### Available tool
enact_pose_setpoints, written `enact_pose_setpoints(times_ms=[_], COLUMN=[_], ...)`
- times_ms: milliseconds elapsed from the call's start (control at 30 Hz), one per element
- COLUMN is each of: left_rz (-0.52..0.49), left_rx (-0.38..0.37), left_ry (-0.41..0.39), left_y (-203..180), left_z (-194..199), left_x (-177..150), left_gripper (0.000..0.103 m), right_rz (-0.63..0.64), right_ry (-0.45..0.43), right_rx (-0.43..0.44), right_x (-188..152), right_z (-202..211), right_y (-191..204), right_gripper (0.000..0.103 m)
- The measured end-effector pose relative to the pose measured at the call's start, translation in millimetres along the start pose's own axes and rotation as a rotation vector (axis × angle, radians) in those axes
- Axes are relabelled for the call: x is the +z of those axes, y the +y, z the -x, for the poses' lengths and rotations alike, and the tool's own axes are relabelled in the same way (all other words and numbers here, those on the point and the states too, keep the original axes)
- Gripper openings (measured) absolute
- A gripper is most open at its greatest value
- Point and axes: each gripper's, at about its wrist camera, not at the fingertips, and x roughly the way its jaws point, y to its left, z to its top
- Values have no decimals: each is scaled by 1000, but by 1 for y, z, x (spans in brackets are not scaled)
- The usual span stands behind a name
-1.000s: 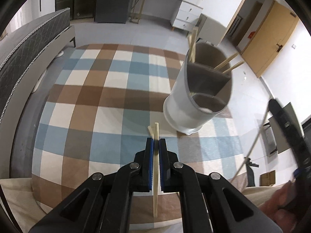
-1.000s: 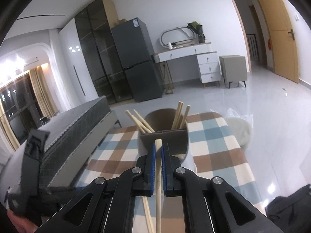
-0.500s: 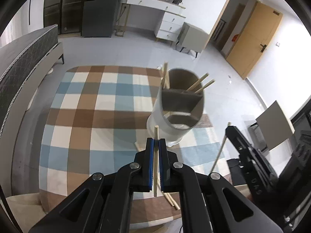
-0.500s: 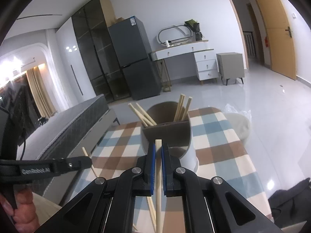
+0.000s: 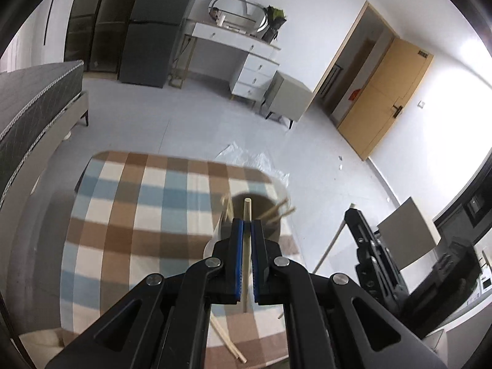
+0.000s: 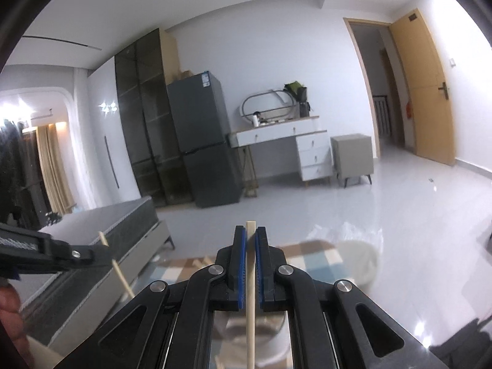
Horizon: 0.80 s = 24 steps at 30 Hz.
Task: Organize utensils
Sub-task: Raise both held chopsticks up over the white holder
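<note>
Chopsticks clamped, one per gripper.
We had left gripper [image 5: 247, 230] and right gripper [image 6: 251, 240] each pinching one chopstick [image 5: 247, 215] upright above holder [image 5: 270, 215] by the tablecloth's [image 5: 129, 209] far-right corner, ready to drop in.

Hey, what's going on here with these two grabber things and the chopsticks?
A person is tidying chopsticks into a round holder on a checked tablecloth. Each hand carries a tool clamped on one chopstick: the left tool grips a chopstick just above the holder, and the right tool grips another chopstick. Several chopsticks already stand in the holder, and a couple of loose ones lie on the cloth.
</note>
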Motion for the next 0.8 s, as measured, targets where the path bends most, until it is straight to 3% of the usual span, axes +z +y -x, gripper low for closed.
enact_pose_setpoints(times_ms=[100, 433, 800], left_rz=[26, 74, 94], left_rx=[-34, -16, -15], left_ry=[-32, -128, -90], left_y=[-2, 3, 25], left_z=[0, -31, -80], left_x=[23, 75, 76], left_gripper=[0, 0, 0], right_rz=[-22, -54, -32], right_ry=[-21, -75, -74], right_rx=[-5, 15, 4], right_x=[20, 65, 47], right_z=[-17, -80, -126], right_y=[-6, -11, 4], right_gripper=[5, 5, 5])
